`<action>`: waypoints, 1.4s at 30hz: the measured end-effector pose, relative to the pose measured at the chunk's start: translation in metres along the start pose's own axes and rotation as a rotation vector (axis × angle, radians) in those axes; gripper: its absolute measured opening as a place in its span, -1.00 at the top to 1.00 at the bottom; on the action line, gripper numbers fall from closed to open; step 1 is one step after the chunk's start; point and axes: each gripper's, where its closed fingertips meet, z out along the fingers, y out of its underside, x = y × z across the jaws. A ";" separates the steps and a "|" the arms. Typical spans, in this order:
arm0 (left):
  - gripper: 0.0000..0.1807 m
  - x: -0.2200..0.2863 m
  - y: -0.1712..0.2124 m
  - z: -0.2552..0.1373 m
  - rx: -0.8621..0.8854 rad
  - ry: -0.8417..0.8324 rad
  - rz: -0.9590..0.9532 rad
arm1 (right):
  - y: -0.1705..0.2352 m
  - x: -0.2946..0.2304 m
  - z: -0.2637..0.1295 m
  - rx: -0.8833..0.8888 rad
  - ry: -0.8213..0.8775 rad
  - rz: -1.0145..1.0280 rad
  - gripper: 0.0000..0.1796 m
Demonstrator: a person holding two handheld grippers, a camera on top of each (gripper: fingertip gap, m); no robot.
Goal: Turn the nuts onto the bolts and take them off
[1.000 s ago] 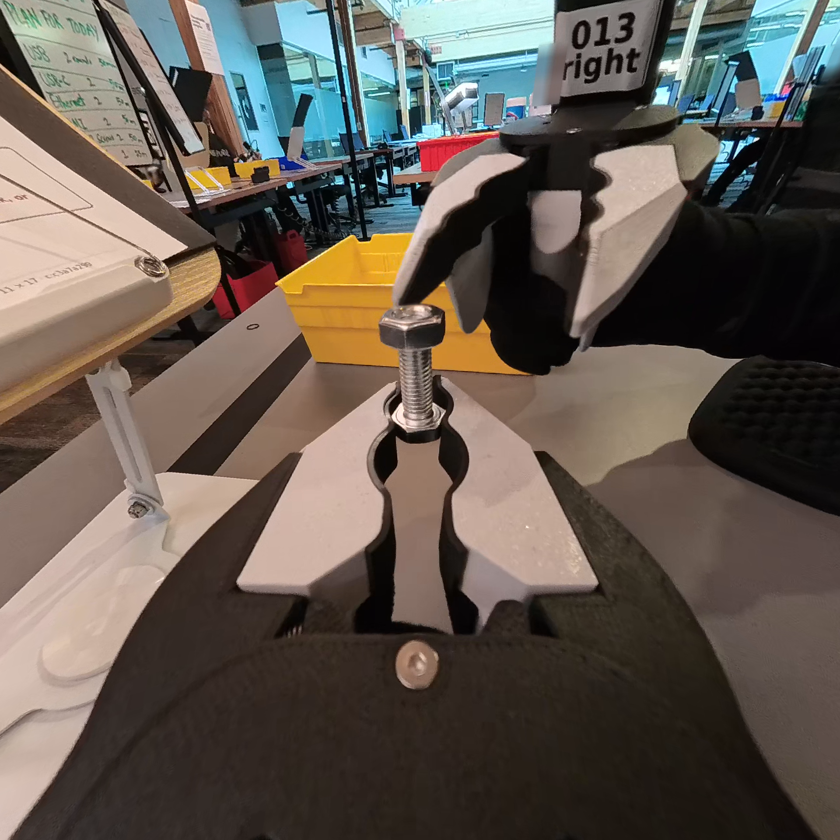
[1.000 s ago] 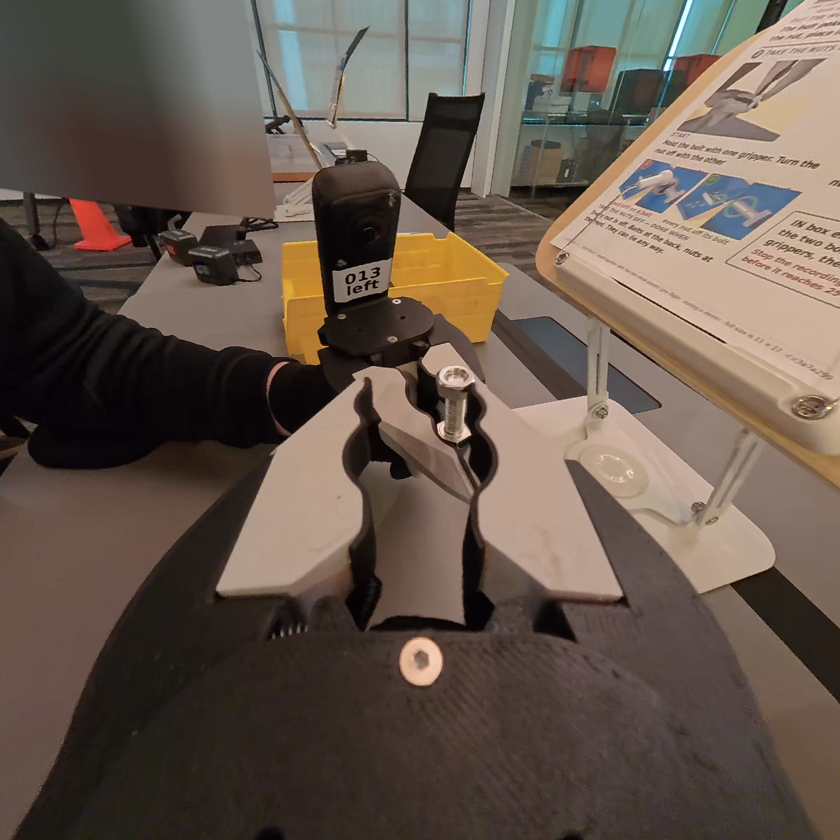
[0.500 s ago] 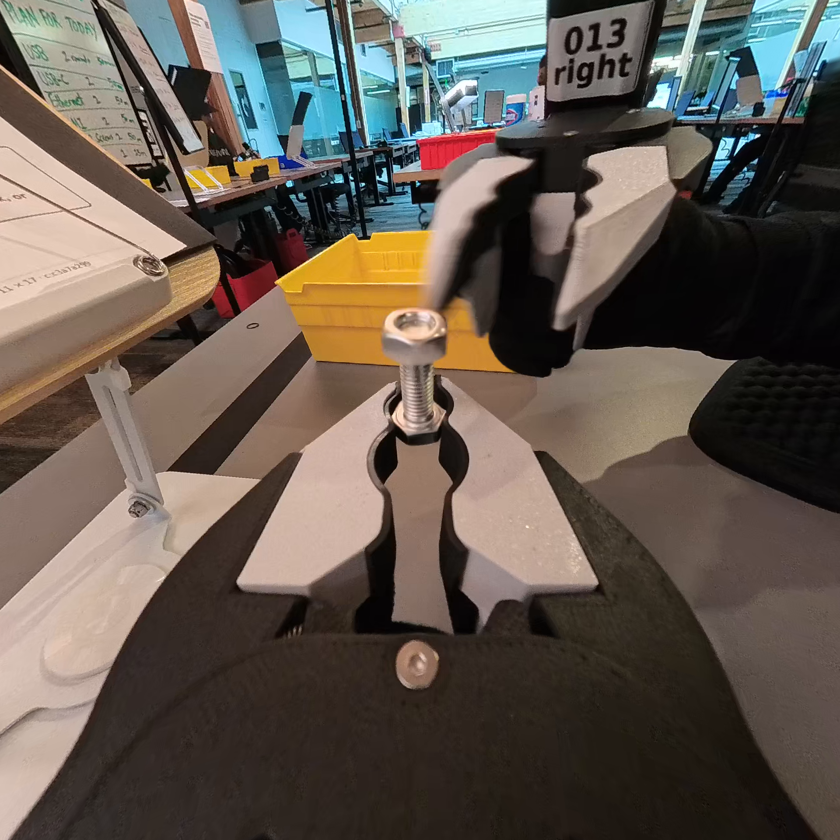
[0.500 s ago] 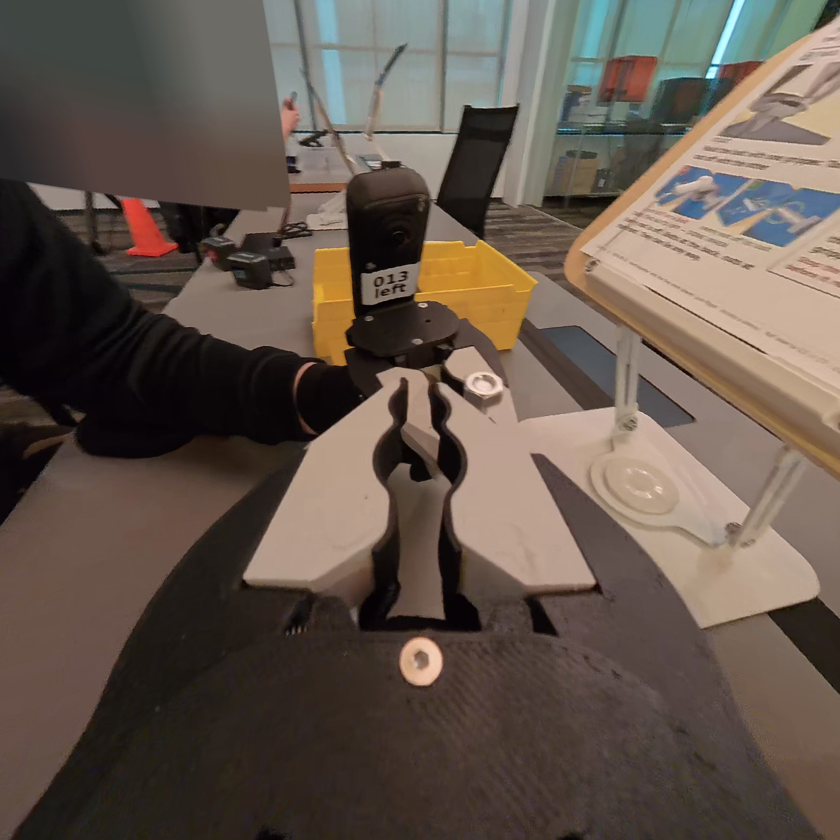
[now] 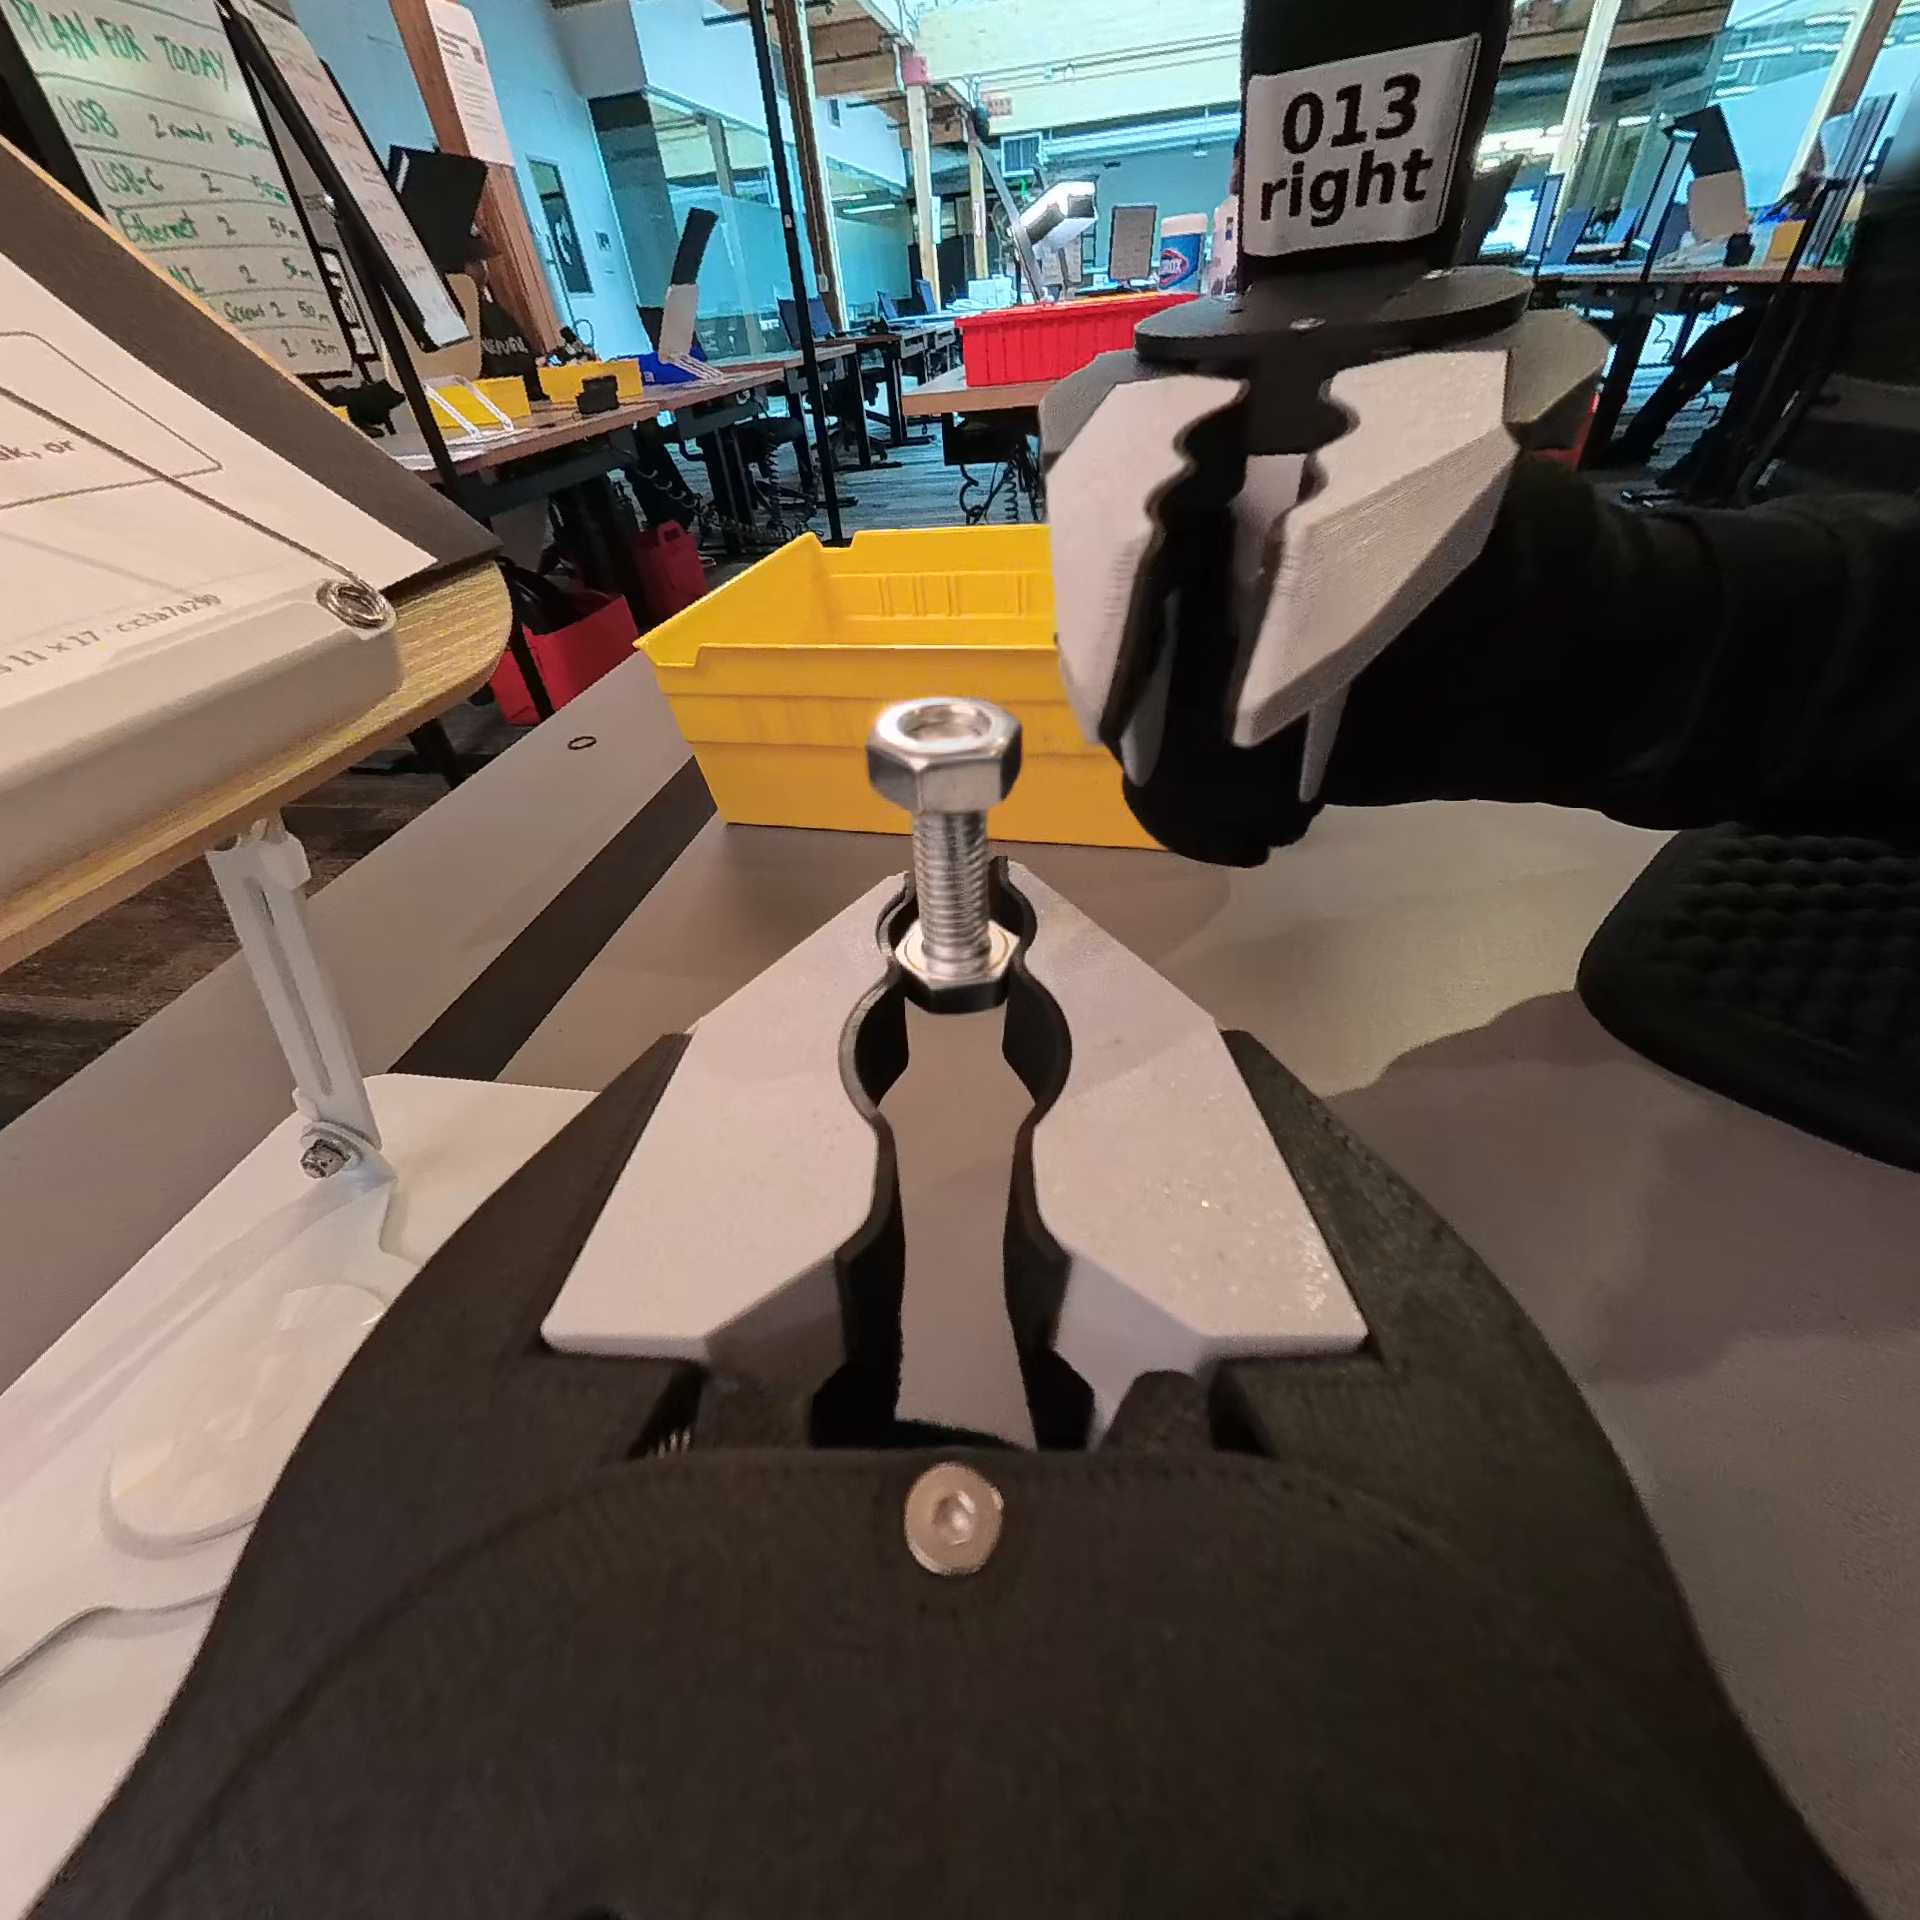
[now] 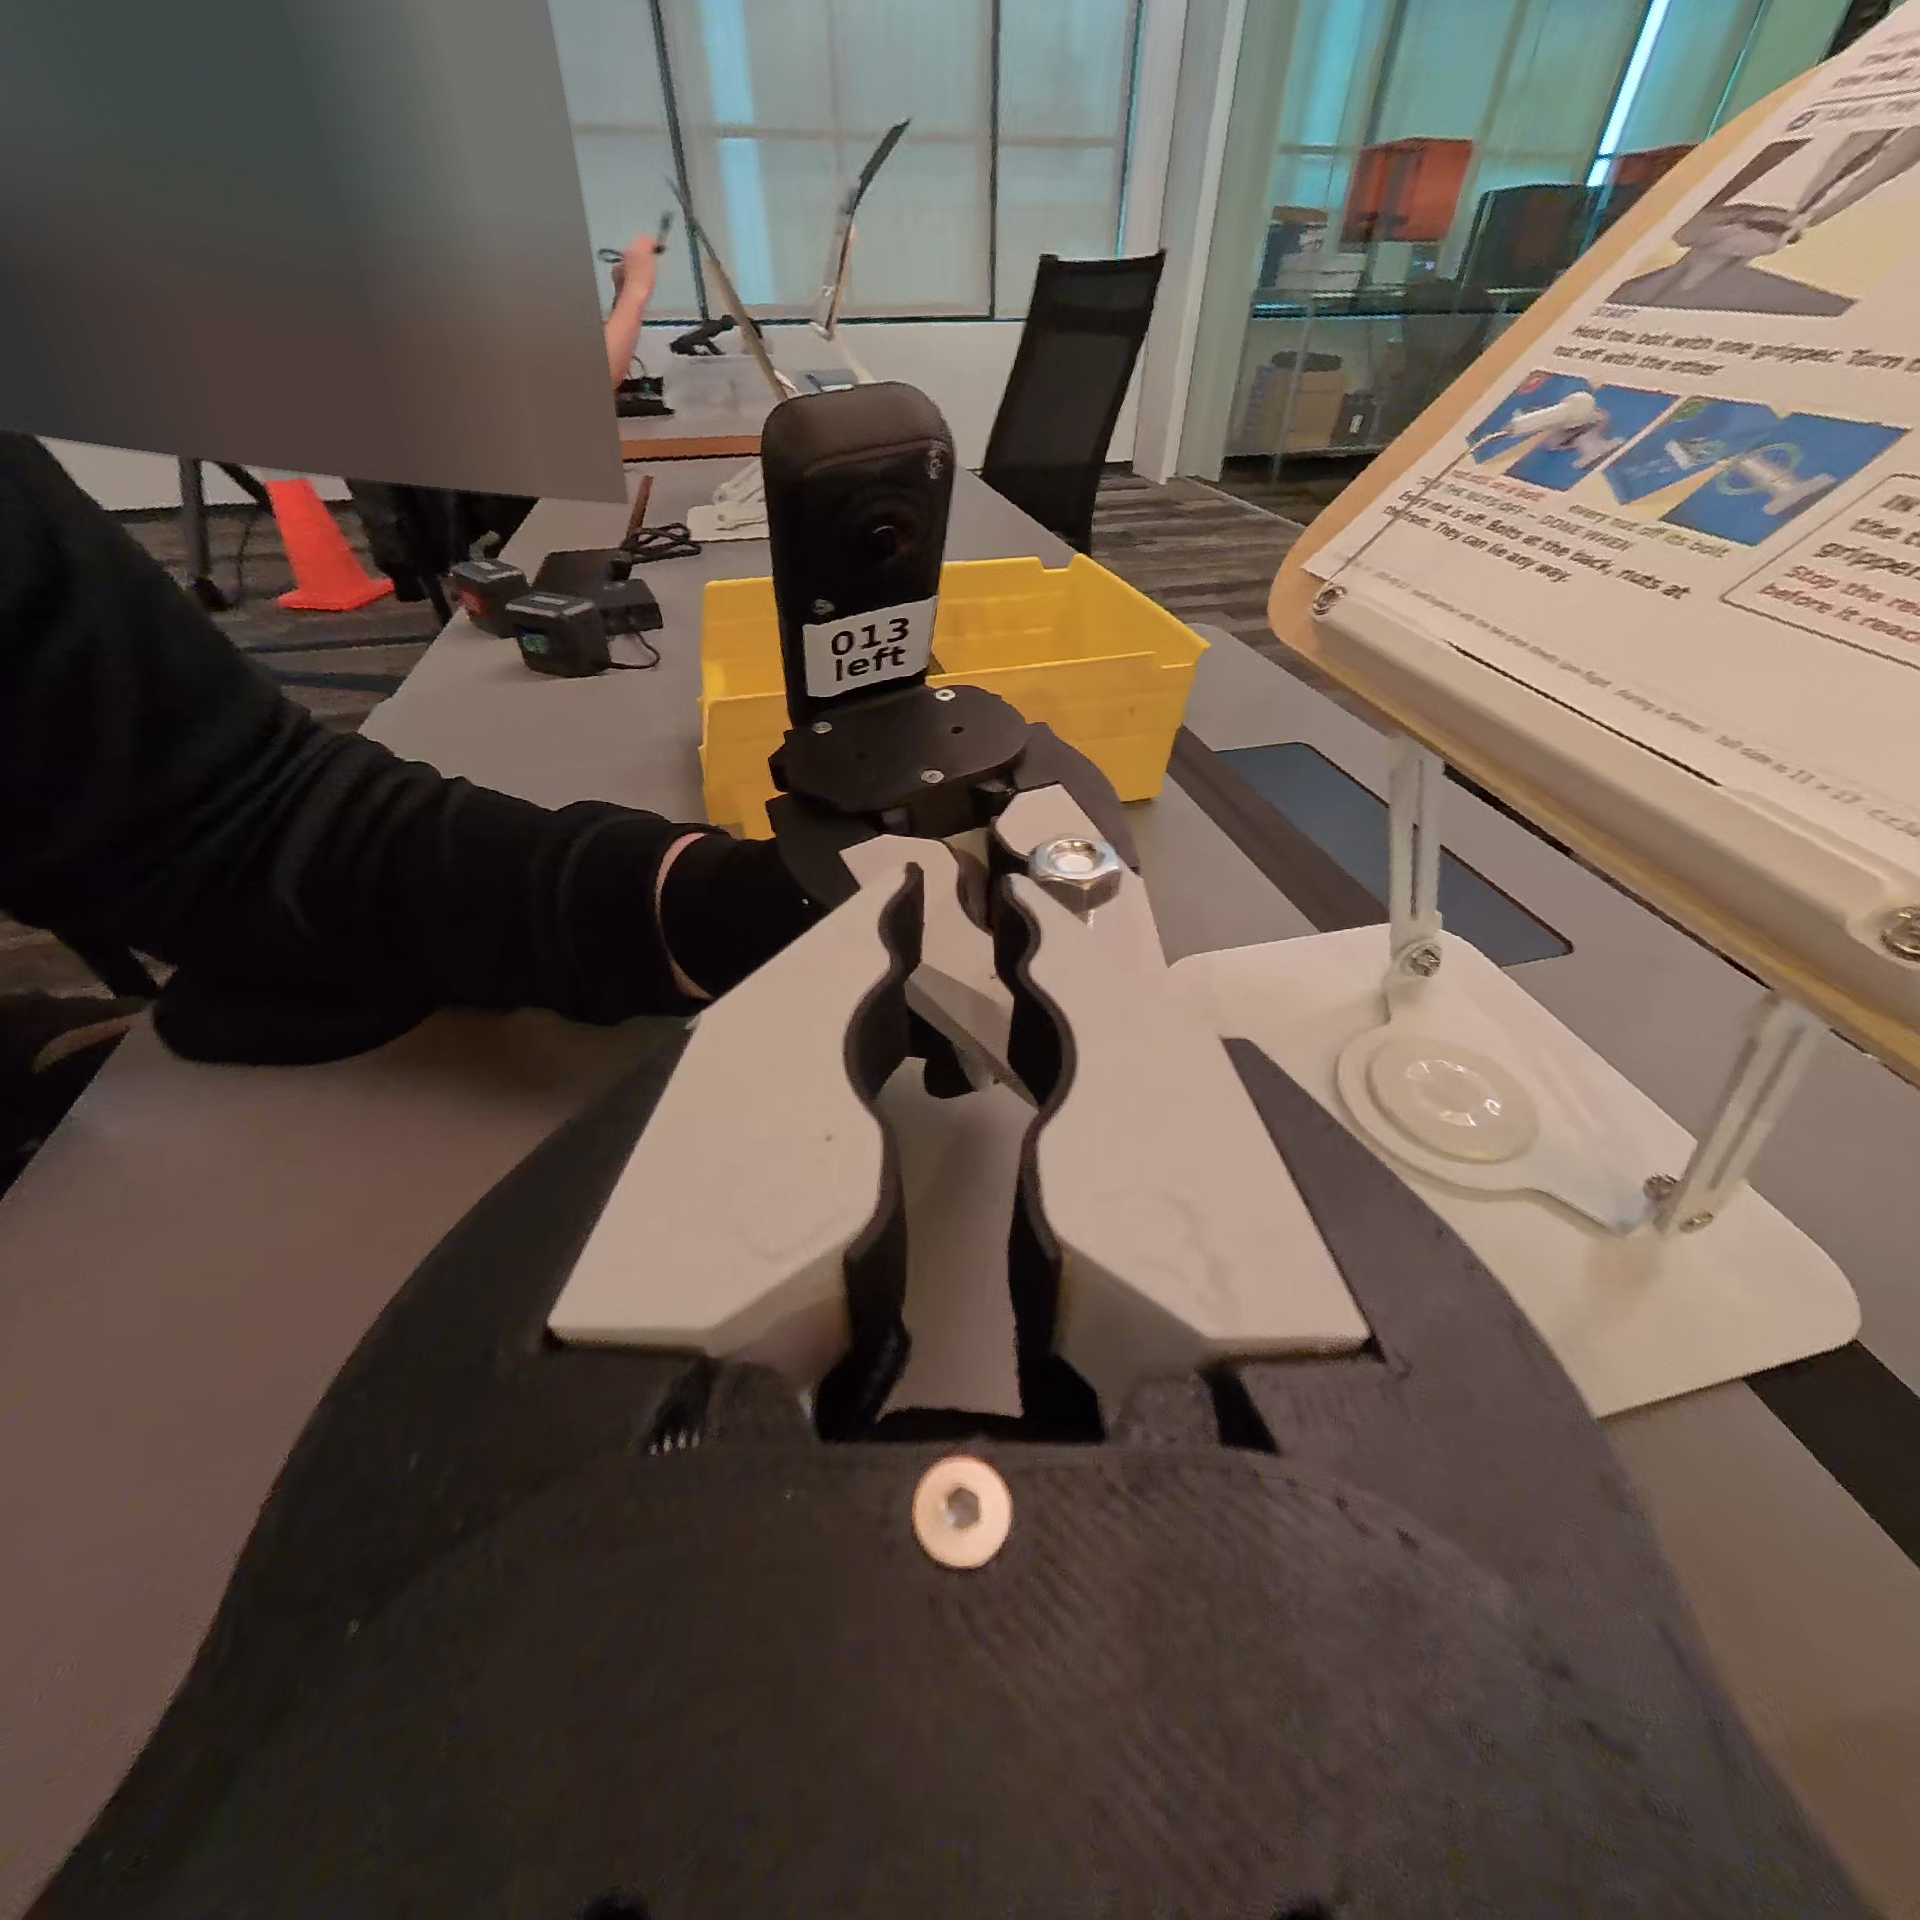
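We see a yellow bin [image 5: 852,665] on the grey table [image 5: 1455,1195], an instruction board [image 6: 1621,540] on its white stand [image 6: 1558,1278], and an orange cone [image 6: 317,551] behind.

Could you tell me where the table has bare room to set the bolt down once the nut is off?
Bare grey table lies between the yellow bin and black pad. Crowded: the white stand base beside the left gripper.

My grey desk [image 5: 1455,1299] carries a yellow bin [image 5: 831,686] at its far side, the white base [image 6: 1403,1195] of a document stand, and a black dimpled pad [image 5: 1766,977] to my right.
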 end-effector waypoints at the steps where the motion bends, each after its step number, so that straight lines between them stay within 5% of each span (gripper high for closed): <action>1: 0.88 0.000 0.000 0.000 0.000 0.000 -0.001 | -0.001 0.003 -0.001 0.004 0.015 0.001 0.84; 7: 0.88 0.001 0.000 0.000 -0.002 0.003 -0.001 | 0.000 0.012 0.002 0.005 0.063 0.008 0.54; 10: 0.88 0.001 0.001 0.001 -0.005 0.005 0.000 | 0.001 0.010 0.003 -0.005 0.054 -0.004 0.63; 12: 0.88 0.001 0.000 0.001 -0.001 0.004 -0.001 | 0.000 0.001 0.001 0.005 0.004 -0.009 0.99; 13: 0.88 0.000 0.000 0.000 -0.002 0.002 -0.003 | -0.001 -0.002 -0.001 0.010 -0.016 -0.014 0.98; 21: 0.88 0.002 0.001 0.001 -0.005 0.006 0.000 | -0.002 0.016 0.001 0.019 0.077 0.002 0.53; 24: 0.88 0.001 0.001 0.001 -0.004 0.004 -0.002 | 0.001 0.010 0.003 0.002 0.047 -0.001 0.65; 26: 0.88 0.000 0.001 0.000 -0.002 0.002 -0.003 | -0.001 0.000 0.002 0.009 -0.015 -0.005 0.97; 34: 0.88 0.001 0.001 0.001 -0.003 0.004 -0.002 | -0.001 0.016 0.000 0.020 0.074 0.008 0.54; 36: 0.88 0.001 0.001 0.001 -0.004 0.003 -0.002 | 0.000 0.012 0.001 0.016 0.054 0.004 0.59; 38: 0.88 0.000 0.001 0.000 -0.003 0.002 -0.003 | 0.002 0.002 0.002 0.003 0.000 -0.009 0.92; 42: 0.88 0.000 0.001 0.000 -0.003 0.003 -0.004 | -0.001 0.002 -0.001 0.017 0.001 -0.013 0.86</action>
